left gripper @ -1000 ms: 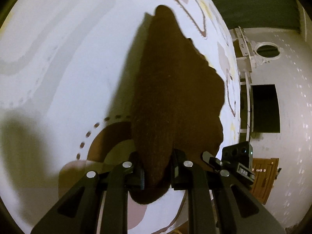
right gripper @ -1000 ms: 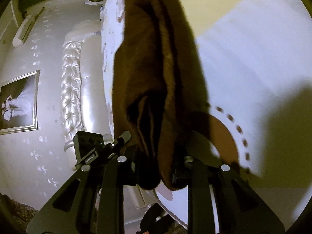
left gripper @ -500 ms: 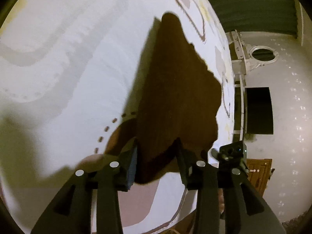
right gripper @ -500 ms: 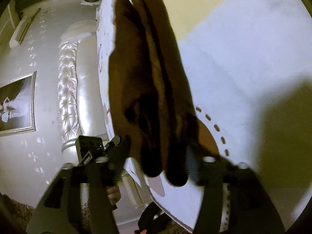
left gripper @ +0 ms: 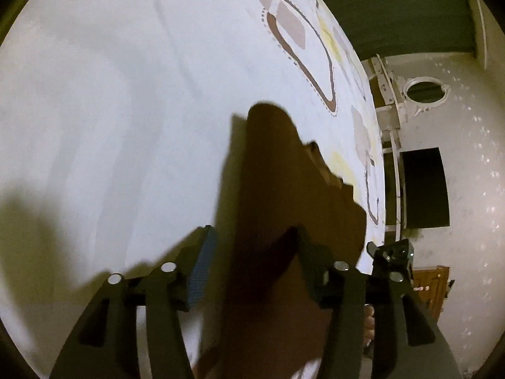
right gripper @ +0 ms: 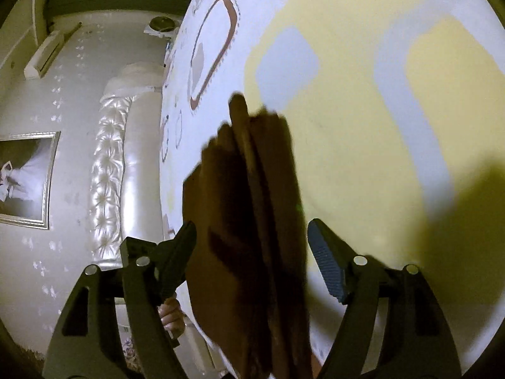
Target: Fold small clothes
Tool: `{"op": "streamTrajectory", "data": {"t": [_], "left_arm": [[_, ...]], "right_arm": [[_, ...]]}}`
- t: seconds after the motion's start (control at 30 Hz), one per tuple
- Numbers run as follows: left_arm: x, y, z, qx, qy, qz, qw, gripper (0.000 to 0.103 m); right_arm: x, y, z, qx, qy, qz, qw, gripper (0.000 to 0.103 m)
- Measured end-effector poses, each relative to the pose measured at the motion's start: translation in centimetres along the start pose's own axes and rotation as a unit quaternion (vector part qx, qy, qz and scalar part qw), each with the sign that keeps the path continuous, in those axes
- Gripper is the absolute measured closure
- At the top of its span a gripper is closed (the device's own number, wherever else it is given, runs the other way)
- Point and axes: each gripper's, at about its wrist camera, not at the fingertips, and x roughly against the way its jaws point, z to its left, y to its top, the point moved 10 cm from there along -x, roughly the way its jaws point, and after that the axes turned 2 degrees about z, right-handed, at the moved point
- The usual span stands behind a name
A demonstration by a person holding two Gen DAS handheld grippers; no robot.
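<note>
A brown cloth [left gripper: 284, 208] lies folded in layers on the bed [left gripper: 126, 94], over its white and yellow patterned cover. The left hand-held gripper [left gripper: 252, 243] has its jaws opening, the cloth between them, the blue pad clear of it. The right hand-held gripper [right gripper: 252, 233] is opening too, both pads apart from the cloth [right gripper: 252, 205]. Blur makes the folds hard to count.

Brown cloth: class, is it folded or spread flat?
Folded: the brown cloth shows several stacked layers along its edge, lying on the bed.
</note>
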Motion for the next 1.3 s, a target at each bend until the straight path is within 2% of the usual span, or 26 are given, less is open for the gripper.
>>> {"op": "streamTrajectory", "data": {"t": [0.2, 0.23, 0.27, 0.3, 0.33, 0.37, 0.43, 0.9, 1.3], "left_arm": [[-1.3, 2.5, -0.1, 0.009, -0.012, -0.001, 0.9999, 0.045], [-1.4, 2.7, 0.0, 0.007, -0.009, -0.001, 0.9999, 0.046], [-1.5, 2.8, 0.0, 0.004, -0.003, -0.001, 1.0, 0.052], [-1.6, 2.9, 0.1, -0.004, 0.013, -0.003, 0.9999, 0.058], [-1.7, 3.0, 0.3, -0.011, 0.024, -0.003, 0.9996, 0.07], [-1.8, 3.1, 0.4, -0.019, 0.037, -0.002, 0.9991, 0.078], [-2.0, 3.1, 0.6, -0.027, 0.048, 0.001, 0.9985, 0.08], [-2.1, 3.1, 0.4, -0.048, 0.079, 0.004, 0.9957, 0.081], [-1.7, 2.4, 0.3, -0.044, 0.091, 0.004, 0.9948, 0.08]], "right_arm": [[-1.8, 2.5, 0.9, 0.009, 0.014, -0.007, 1.0, 0.03], [-2.0, 2.8, 1.0, 0.01, 0.015, -0.006, 1.0, 0.03], [-2.2, 3.0, 1.1, 0.01, 0.019, -0.007, 1.0, 0.033], [-2.4, 3.2, 1.2, 0.011, 0.02, -0.007, 1.0, 0.039], [-2.7, 3.3, 1.2, 0.012, 0.016, -0.006, 1.0, 0.064], [-3.3, 3.2, 1.0, 0.01, 0.008, 0.004, 1.0, 0.081], [-3.8, 3.3, 0.3, 0.005, -0.005, 0.009, 1.0, 0.082], [-3.6, 3.3, -0.8, -0.01, 0.001, -0.004, 1.0, 0.082], [-2.7, 2.4, -0.8, -0.027, 0.005, -0.017, 0.999, 0.073]]}}
